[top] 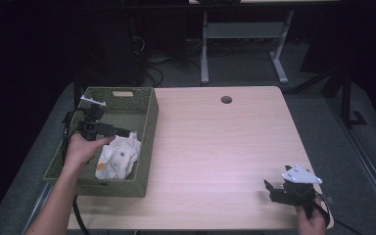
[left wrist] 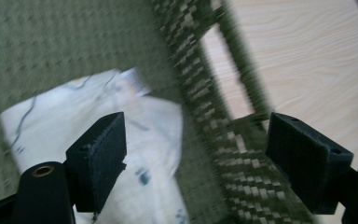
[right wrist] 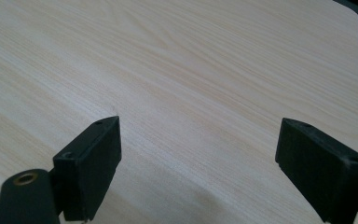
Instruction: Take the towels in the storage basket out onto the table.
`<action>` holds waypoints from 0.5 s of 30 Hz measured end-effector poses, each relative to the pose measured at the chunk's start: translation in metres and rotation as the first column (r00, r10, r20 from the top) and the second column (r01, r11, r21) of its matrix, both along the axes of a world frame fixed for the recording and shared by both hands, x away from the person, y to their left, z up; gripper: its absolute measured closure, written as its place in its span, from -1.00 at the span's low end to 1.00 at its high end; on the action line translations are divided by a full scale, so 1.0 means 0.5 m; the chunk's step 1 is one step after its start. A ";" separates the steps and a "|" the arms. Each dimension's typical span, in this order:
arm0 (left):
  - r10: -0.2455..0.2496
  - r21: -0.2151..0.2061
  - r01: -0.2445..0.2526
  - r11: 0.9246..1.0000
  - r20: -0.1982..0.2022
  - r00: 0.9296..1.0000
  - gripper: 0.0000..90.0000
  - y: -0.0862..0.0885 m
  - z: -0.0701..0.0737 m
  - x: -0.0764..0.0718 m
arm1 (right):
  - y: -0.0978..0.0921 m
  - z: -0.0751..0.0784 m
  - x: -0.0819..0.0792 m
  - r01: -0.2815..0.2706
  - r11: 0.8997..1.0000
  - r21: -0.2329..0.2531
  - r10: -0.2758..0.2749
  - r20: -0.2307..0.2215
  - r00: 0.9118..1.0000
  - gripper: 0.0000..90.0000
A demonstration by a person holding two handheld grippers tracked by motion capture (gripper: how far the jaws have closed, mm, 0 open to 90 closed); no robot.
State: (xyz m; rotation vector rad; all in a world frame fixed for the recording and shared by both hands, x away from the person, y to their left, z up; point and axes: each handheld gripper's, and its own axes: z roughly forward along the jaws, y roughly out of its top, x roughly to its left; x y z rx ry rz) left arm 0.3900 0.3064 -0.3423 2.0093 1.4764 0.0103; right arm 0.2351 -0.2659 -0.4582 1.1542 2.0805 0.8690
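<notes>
— Where is the crumpled white cloth with dark print [top: 119, 156] lying?

— It is sitting inside the olive-green woven basket [top: 149, 129] at the table's left edge, against the right wall.

— What is the left gripper [top: 123, 131] doing?

— It is hanging over that cloth, jaws spread apart, gripping nothing.

— The right gripper [top: 269, 188]?

— It is resting over the pale wooden table [top: 215, 147], near the right corner, jaws wide apart.

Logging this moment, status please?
Left gripper open above crumpled white printed cloth in green woven basket. Right gripper open, empty, over wooden table. Basket wall close by.
</notes>
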 end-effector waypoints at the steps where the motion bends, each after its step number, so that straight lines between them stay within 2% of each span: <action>1: 0.000 0.000 0.000 1.000 0.000 1.000 -0.55 0.000 0.000 0.000 | 0.000 0.000 0.000 -0.001 1.000 -0.002 0.001 0.001 1.000 -0.69; 2: 0.012 0.021 -0.011 1.000 -0.020 1.000 -0.54 0.007 -0.014 0.003 | 0.000 0.000 0.000 -0.001 1.000 -0.002 0.001 0.001 1.000 -0.69; 6: 0.021 0.054 -0.018 0.998 -0.047 0.999 -0.50 0.017 -0.032 0.008 | 0.001 0.000 0.000 -0.001 1.000 -0.001 0.001 0.002 1.000 -0.69; 8: 0.030 0.094 -0.023 0.995 -0.074 0.997 -0.49 0.022 -0.048 0.010 | 0.001 0.000 -0.001 -0.002 1.000 -0.001 0.002 0.004 1.000 -0.69; 9: 0.030 0.094 -0.023 0.995 -0.074 0.997 -0.49 0.022 -0.048 0.010 | 0.001 0.000 -0.001 -0.002 1.000 -0.001 0.002 0.004 1.000 -0.69; 10: 0.029 0.120 -0.018 0.993 -0.089 0.996 -0.48 0.024 -0.058 0.011 | 0.001 0.000 -0.001 -0.002 1.000 -0.002 0.002 0.004 1.000 -0.69; 13: 0.028 0.135 -0.013 0.991 -0.109 0.994 -0.40 0.025 -0.067 0.012 | 0.001 0.000 0.000 -0.004 1.000 -0.003 0.004 0.004 1.000 -0.69; 14: 0.032 0.158 -0.012 0.987 -0.122 0.992 -0.43 0.027 -0.075 0.014 | 0.001 0.000 0.000 -0.005 1.000 -0.004 0.005 0.005 1.000 -0.69; 15: 0.032 0.158 -0.012 0.987 -0.122 0.992 -0.43 0.027 -0.075 0.014 | 0.001 0.000 -0.001 -0.005 1.000 -0.003 0.005 0.005 1.000 -0.69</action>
